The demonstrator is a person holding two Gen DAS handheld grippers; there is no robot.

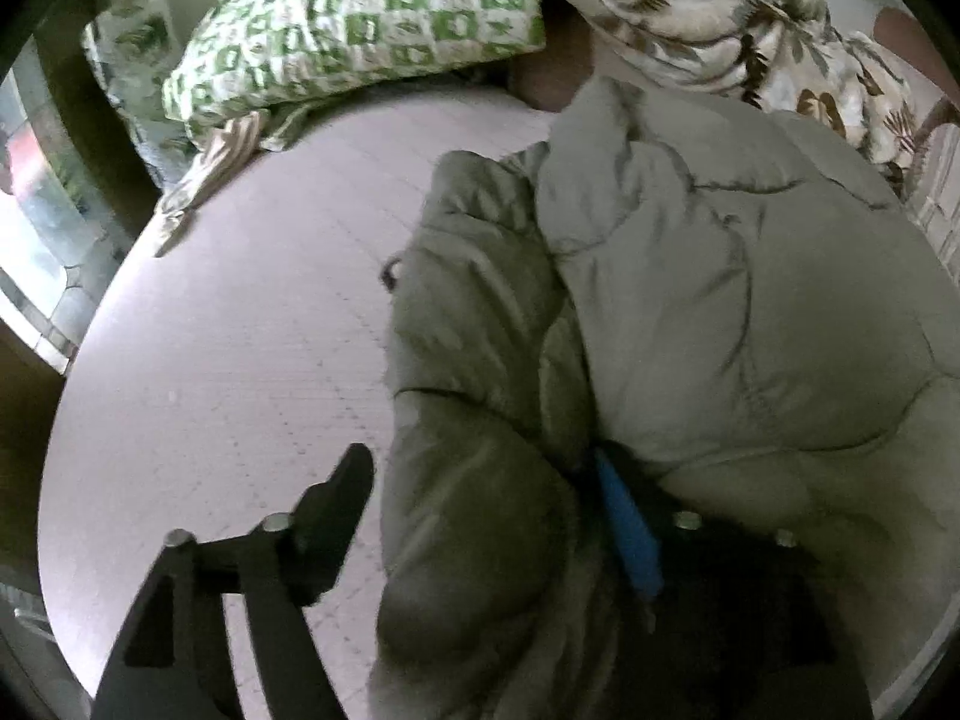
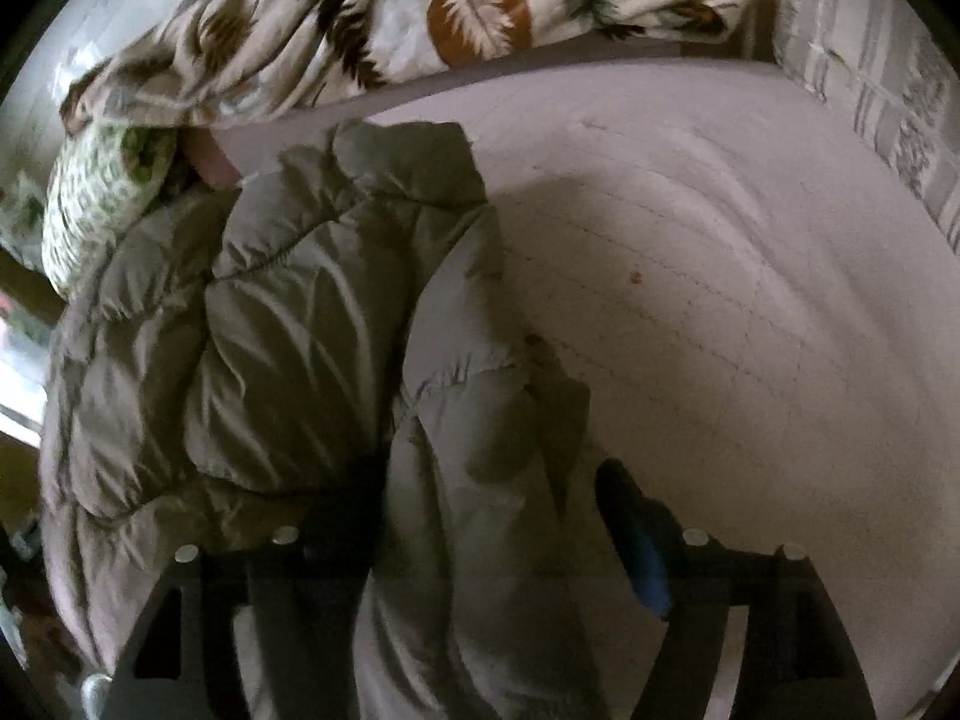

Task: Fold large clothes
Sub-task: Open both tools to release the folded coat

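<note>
Both the left gripper (image 1: 480, 516) and right gripper (image 2: 492, 516), jaws apart, straddle the puffy grey-green quilted jacket (image 1: 690, 300) at lower centre, apparently ready to clamp and fold it.

Bed (image 1: 228, 360), pale sheet: grey puffer jacket (image 1: 690, 300), green-checked pillow (image 1: 360, 30), leaf-print blanket (image 2: 480, 18).

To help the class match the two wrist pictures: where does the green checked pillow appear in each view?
Left wrist view: the green checked pillow lies at upper left, beyond the padded jacket.
Right wrist view: the pillow shows at the left edge, partly hidden.
Shared landmark: the leaf-print blanket.
</note>
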